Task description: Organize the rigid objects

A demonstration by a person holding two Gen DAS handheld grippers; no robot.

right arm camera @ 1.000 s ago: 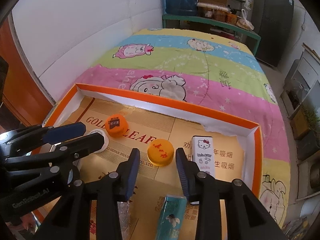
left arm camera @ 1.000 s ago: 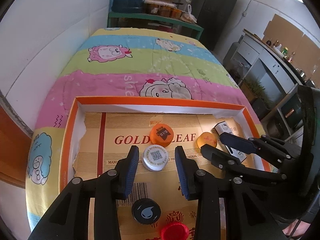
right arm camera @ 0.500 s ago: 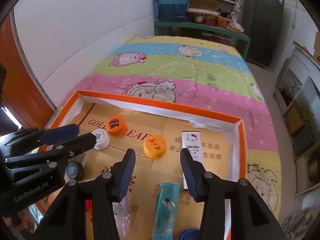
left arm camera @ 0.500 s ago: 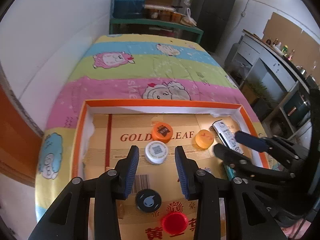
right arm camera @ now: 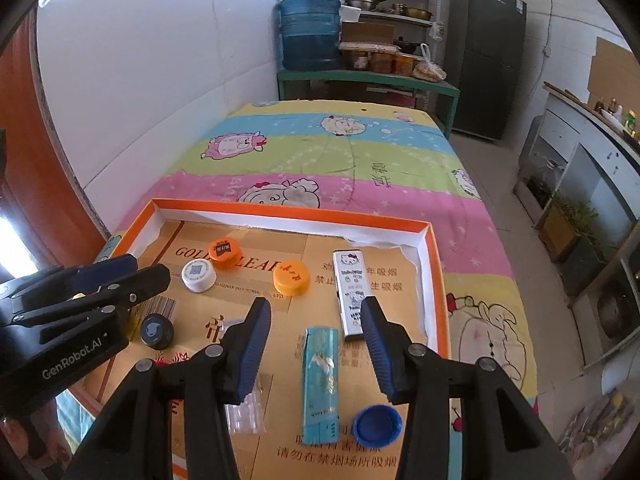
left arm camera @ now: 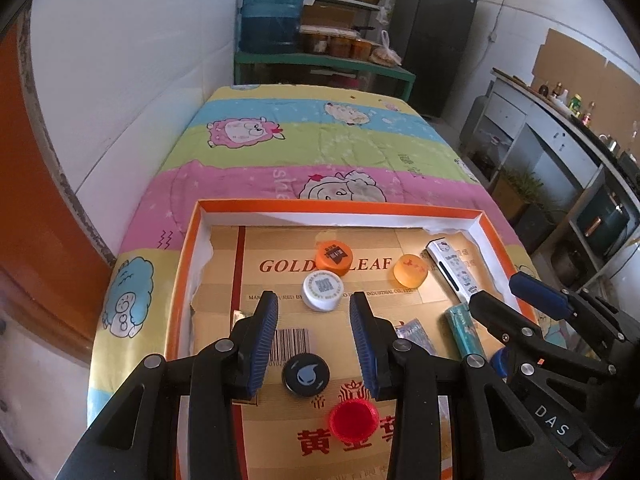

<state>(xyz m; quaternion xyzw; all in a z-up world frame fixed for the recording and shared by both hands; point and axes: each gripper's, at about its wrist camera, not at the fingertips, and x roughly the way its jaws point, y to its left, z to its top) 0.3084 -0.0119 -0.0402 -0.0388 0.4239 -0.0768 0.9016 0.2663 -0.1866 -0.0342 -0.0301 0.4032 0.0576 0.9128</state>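
Both empty and part-spread above the tray (right arm camera: 430, 248), right gripper (right arm camera: 316, 334) nearer the teal box (right arm camera: 320, 384) lying lengthwise between its jaws toward the tray's near edge, left gripper (left arm camera: 314, 330) over the caps.

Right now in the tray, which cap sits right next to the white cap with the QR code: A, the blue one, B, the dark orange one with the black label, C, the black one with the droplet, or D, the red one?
B: the dark orange cap sits right beside the white QR cap at the tray's far end, while the others lie apart, nearer the cameras.
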